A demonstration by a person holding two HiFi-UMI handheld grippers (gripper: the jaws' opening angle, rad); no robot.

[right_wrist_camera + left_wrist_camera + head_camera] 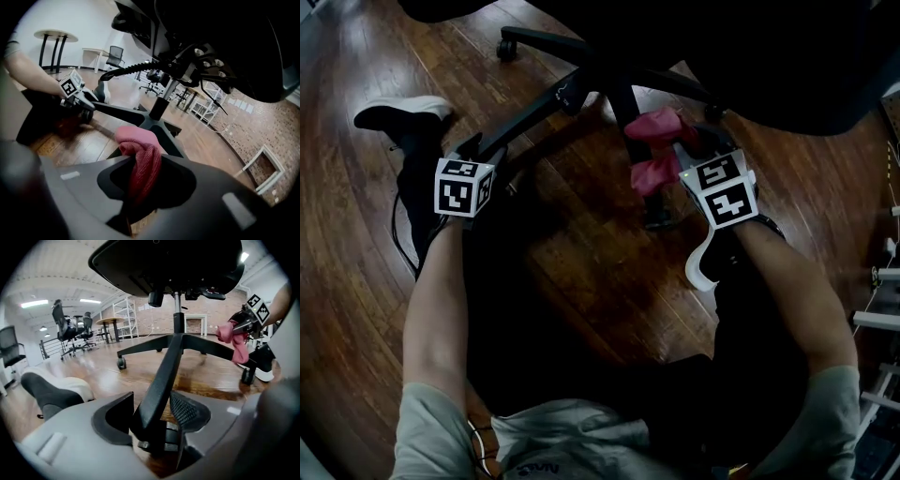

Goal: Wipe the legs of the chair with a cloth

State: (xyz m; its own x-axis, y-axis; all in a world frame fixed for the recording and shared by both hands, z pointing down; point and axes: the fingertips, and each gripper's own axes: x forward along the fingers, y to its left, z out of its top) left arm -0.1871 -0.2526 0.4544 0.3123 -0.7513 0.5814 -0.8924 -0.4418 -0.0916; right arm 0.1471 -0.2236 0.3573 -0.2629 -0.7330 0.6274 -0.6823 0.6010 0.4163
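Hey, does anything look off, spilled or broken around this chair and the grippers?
Nothing stands out. The chair stands upright on the wood floor, one chair leg sits between the open jaws of the left gripper, and the right gripper is shut on the pink cloth. No spill or damage shows.

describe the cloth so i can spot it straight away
Find the black chair base on the wood floor. By its central column, the right gripper has its jaws shut on the pink cloth. It is the only soft, pink thing among black legs.
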